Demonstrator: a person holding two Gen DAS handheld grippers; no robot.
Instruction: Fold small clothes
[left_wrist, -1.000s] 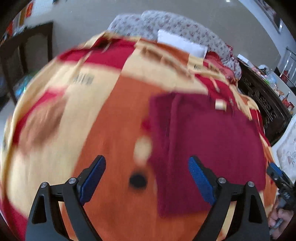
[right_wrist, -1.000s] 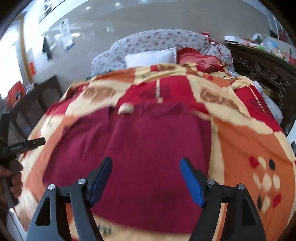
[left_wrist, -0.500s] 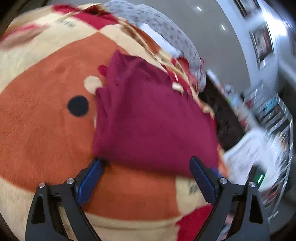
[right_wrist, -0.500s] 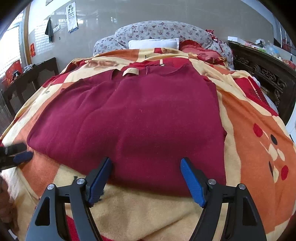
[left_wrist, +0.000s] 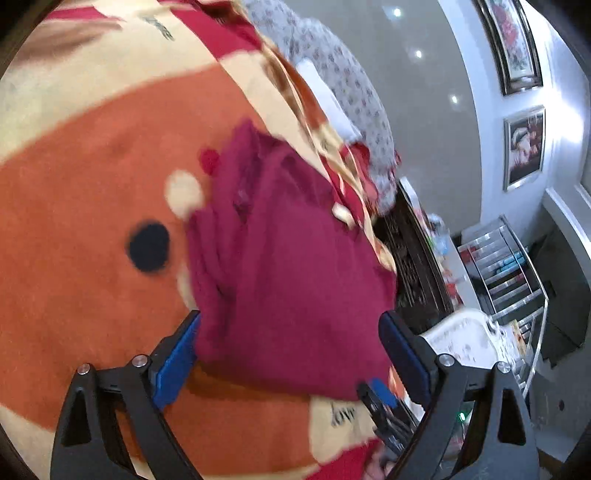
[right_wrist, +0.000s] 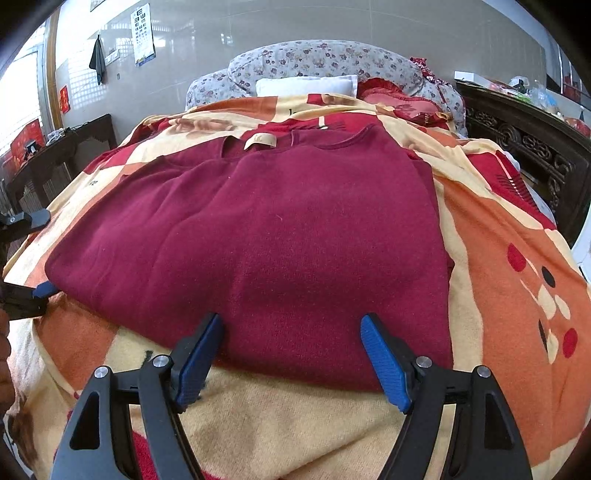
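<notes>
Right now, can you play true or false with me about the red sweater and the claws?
1. The dark red knitted sweater lies on an orange, cream and red patterned blanket. True.
2. The right claw is squeezing the sweater. False: it is open at the near hem.
3. A white pillow sits beyond the sweater. True.
4. The left claw is shut. False: it is open.
5. The sweater is blue. False: dark red.
</notes>
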